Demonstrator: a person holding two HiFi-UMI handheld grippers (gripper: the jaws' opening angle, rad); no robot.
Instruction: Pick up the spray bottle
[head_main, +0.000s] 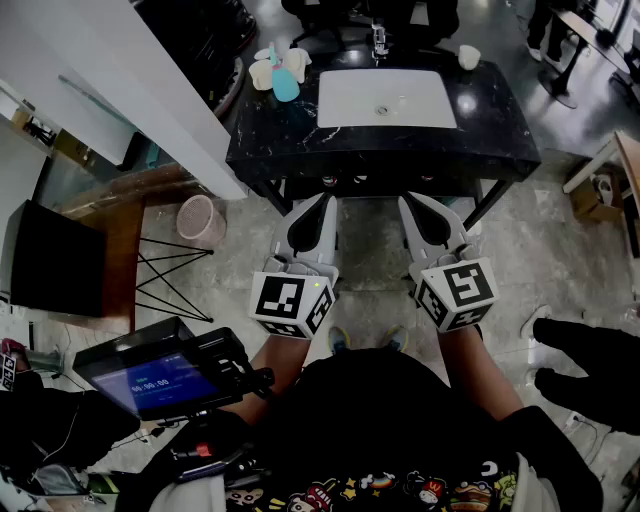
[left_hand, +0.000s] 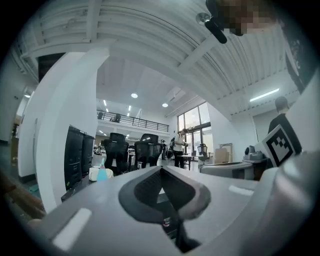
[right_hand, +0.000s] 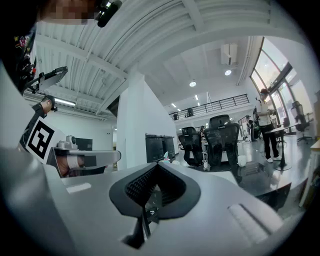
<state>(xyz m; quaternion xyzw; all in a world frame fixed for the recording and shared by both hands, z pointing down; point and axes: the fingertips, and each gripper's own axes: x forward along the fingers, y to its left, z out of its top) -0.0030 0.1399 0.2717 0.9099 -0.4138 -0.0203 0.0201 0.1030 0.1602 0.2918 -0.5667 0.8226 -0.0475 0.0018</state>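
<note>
The teal spray bottle (head_main: 285, 80) stands at the far left corner of the black marble table (head_main: 500, 130), among white cups (head_main: 262, 73). Both grippers are held low in front of the table's near edge, well short of the bottle. My left gripper (head_main: 324, 199) has its jaws together with nothing between them, and so does my right gripper (head_main: 409, 200). In the left gripper view the bottle (left_hand: 102, 172) shows small, far off to the left of the shut left gripper (left_hand: 161, 172). In the right gripper view the bottle (right_hand: 165, 158) peeks just above the shut right gripper (right_hand: 156, 167).
A white sink basin (head_main: 385, 98) with a faucet (head_main: 379, 40) fills the table's middle. A lone white cup (head_main: 469, 56) sits at its far right. A pink basket (head_main: 201, 220) stands on the floor at left, beside a white pillar (head_main: 150, 90). Another person's dark shoes (head_main: 585, 365) are at right.
</note>
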